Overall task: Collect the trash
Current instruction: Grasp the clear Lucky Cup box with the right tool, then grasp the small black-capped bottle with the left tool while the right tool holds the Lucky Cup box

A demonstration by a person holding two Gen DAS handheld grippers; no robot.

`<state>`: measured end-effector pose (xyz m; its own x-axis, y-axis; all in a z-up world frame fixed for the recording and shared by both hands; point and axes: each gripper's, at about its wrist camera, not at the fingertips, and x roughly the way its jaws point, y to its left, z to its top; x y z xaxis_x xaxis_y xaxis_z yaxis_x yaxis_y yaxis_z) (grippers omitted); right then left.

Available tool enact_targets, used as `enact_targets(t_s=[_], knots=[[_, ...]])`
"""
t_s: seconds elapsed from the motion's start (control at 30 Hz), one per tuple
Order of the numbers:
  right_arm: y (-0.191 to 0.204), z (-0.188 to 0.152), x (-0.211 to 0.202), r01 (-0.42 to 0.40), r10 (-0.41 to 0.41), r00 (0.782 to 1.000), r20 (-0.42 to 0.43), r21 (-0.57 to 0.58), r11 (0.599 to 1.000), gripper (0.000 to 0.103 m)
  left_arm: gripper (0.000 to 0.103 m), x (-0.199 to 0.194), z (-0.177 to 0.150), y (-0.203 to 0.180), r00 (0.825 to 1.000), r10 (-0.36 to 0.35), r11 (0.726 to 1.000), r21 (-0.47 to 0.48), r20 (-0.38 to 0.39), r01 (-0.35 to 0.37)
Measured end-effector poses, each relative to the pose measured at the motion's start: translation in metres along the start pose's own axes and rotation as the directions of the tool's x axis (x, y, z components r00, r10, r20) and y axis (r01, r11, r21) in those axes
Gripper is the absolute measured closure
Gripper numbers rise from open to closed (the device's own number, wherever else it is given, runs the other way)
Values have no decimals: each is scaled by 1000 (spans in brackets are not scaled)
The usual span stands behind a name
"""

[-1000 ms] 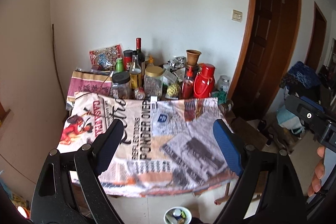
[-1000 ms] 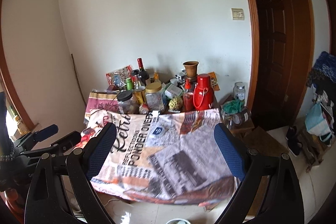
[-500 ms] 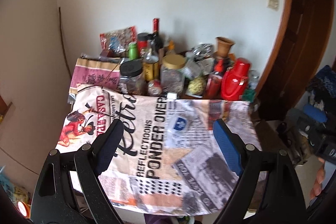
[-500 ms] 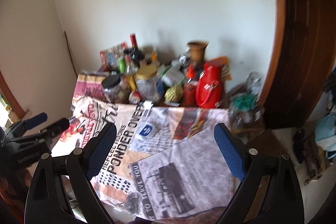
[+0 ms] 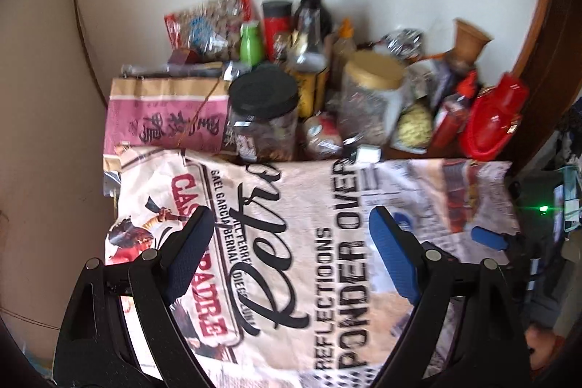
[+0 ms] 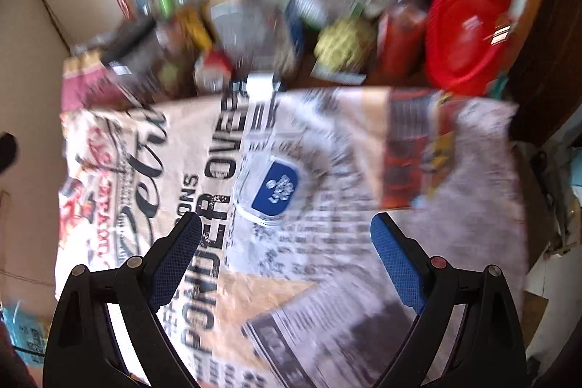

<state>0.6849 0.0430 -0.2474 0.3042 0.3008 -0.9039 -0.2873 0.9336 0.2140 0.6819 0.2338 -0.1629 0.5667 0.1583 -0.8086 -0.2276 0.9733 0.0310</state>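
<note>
A flattened clear plastic bottle with a blue label [image 6: 271, 184] lies on the printed tablecloth [image 6: 363, 242], just ahead of my right gripper [image 6: 285, 224]. That gripper hangs above the cloth, open and empty; its view is blurred. In the left wrist view the same bottle [image 5: 402, 219] shows beside one blue finger. My left gripper [image 5: 291, 217] is open over the cloth's lettering with nothing between its fingers. A small white scrap [image 5: 367, 155] sits at the cloth's far edge. One blue pad of the right gripper [image 5: 487, 237] shows at the right.
The back of the table is crowded: a black-lidded jar [image 5: 263, 119], a yellow-lidded jar [image 5: 371, 100], a wine bottle [image 5: 313, 6], a red thermos [image 5: 494, 119], sauce bottles and snack bags. A pink paper sack [image 5: 163, 119] lies at the back left. A wooden door frame [image 5: 545, 24] stands on the right.
Both grippers have moved closer to the table and tilted downward. The cloth and the flattened bottle now fill the views. Both stay open.
</note>
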Motion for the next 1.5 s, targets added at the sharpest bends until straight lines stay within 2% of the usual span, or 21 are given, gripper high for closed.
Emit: enact_targets(t_s=[0.17,0.37,0.43,0.5,0.6,0.77,0.93,1.03,1.17,1.27,1.43,1.5], knots=[[12,8,45,26,-26,999,-46,11,1000,10,16,48,-4,16,995,-9,1000,-17,-97,8],[12,4,71,107,-108,990,-91,-12,994,11,16,80,-8,17,988,-29,999,-30,-152,24],[14,2,68,135,-139,988,-62,-57,989,13,16,89,-6,13,986,-39,999,-25,-165,35],[15,-2,65,124,-128,991,-40,-93,988,22,16,98,-1,8,984,-55,998,-24,-172,52],[6,-8,58,97,-100,995,-22,-105,990,23,16,113,8,-3,976,-117,993,-43,-181,111],[-33,-14,26,71,-70,997,20,-38,997,24,16,149,23,-35,953,-223,975,-58,-206,215],[-86,-19,-14,133,-135,987,86,22,991,25,16,184,35,-69,931,-284,958,-37,-230,283],[-112,-23,-30,176,-180,977,112,44,983,25,17,198,41,-82,937,-278,960,-30,-214,278],[-128,-25,-44,198,-207,969,134,76,977,25,23,216,50,-98,952,-238,970,3,-191,243],[-133,-23,-49,176,-191,971,141,112,978,25,27,229,52,-107,958,-204,978,7,-200,210],[-119,-16,-48,150,-169,973,155,130,980,25,34,244,52,-113,971,-136,991,-21,-196,135],[-115,-14,-45,144,-164,974,158,129,981,25,43,244,52,-112,973,-138,990,-44,-186,132]])
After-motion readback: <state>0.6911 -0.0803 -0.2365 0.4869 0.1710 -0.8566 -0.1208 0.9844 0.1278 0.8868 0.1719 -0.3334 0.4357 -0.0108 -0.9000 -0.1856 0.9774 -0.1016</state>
